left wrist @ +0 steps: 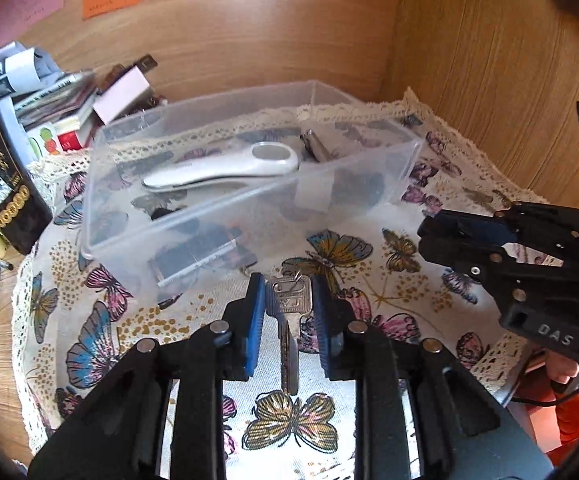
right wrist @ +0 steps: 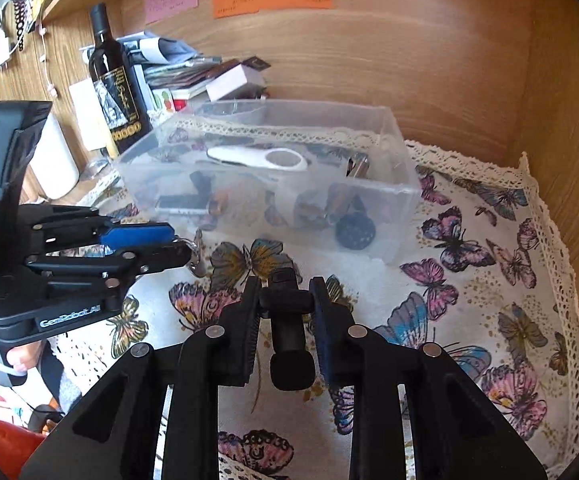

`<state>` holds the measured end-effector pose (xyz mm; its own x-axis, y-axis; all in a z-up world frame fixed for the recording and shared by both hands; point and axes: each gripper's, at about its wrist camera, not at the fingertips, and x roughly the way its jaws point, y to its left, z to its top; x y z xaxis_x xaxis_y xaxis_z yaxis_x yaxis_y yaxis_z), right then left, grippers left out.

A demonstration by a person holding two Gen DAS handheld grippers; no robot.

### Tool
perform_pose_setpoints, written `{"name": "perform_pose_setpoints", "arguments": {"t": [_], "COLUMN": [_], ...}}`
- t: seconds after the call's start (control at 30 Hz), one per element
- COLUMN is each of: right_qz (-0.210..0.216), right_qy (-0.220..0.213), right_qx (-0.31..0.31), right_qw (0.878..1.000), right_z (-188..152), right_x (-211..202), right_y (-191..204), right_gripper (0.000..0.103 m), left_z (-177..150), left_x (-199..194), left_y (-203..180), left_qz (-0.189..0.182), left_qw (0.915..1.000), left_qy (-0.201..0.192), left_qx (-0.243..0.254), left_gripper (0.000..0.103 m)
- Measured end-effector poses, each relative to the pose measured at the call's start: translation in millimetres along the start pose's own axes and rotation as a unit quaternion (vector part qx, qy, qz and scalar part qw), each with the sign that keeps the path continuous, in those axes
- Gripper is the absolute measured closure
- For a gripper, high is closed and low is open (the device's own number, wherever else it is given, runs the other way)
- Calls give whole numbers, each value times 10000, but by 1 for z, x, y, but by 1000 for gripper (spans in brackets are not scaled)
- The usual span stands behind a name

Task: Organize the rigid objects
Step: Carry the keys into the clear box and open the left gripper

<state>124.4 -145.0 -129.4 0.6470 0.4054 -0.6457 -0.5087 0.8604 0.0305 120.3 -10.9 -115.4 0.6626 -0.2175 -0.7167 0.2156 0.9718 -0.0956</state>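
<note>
Your left gripper [left wrist: 288,300] has its jaws clamped on a key [left wrist: 289,320], just short of the clear box [left wrist: 249,200]; your right gripper [right wrist: 285,300] grips a black tool [right wrist: 289,332], identity unclear. Only the right view shows the key ring [right wrist: 197,250]; box contents blur behind plastic.

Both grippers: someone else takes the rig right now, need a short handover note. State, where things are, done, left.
Left gripper: shut on a silver key, held over the butterfly cloth just in front of the clear box.
Right gripper: shut on a small black T-shaped part, also short of the box.
Done: the box already holds a white handle-shaped tool, a black round piece and several other small items, hard to identify through the plastic.
Left: carry the key and the black part over the rim and release them inside. No other loose pieces show on the cloth.
</note>
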Motion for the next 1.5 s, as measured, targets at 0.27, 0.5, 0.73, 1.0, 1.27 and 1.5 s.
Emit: {"name": "perform_pose_setpoints", "arguments": {"t": [0.27,0.5,0.73,1.0,1.27,1.5], "right_qz": [-137,-193,-259,-266,-314,-296], "right_qy": [-385,-733,-880,-808,-532,-142], "right_qx": [20,48,35,54,89,224], "right_qw": [9992,9971,9958,9964,9981,9992], "right_z": [19,40,57,74,81,81], "right_x": [-18,-30,-28,-8,25,56], "right_y": [-2,-5,-5,-8,-13,-21], "right_gripper": [81,81,81,81,81,81], "left_z": [11,25,43,57,61,58], "left_x": [-39,-61,-75,-65,-21,11], "left_y": [11,26,43,62,80,79], "left_qz": [18,64,173,163,101,-5], "left_qw": [9984,9951,9914,9901,9940,9969], "left_qy": [-532,-928,-1223,-1256,-779,-384], "left_qx": [-181,-343,-435,-604,-760,-690], "left_gripper": [80,80,80,80,80,81]}}
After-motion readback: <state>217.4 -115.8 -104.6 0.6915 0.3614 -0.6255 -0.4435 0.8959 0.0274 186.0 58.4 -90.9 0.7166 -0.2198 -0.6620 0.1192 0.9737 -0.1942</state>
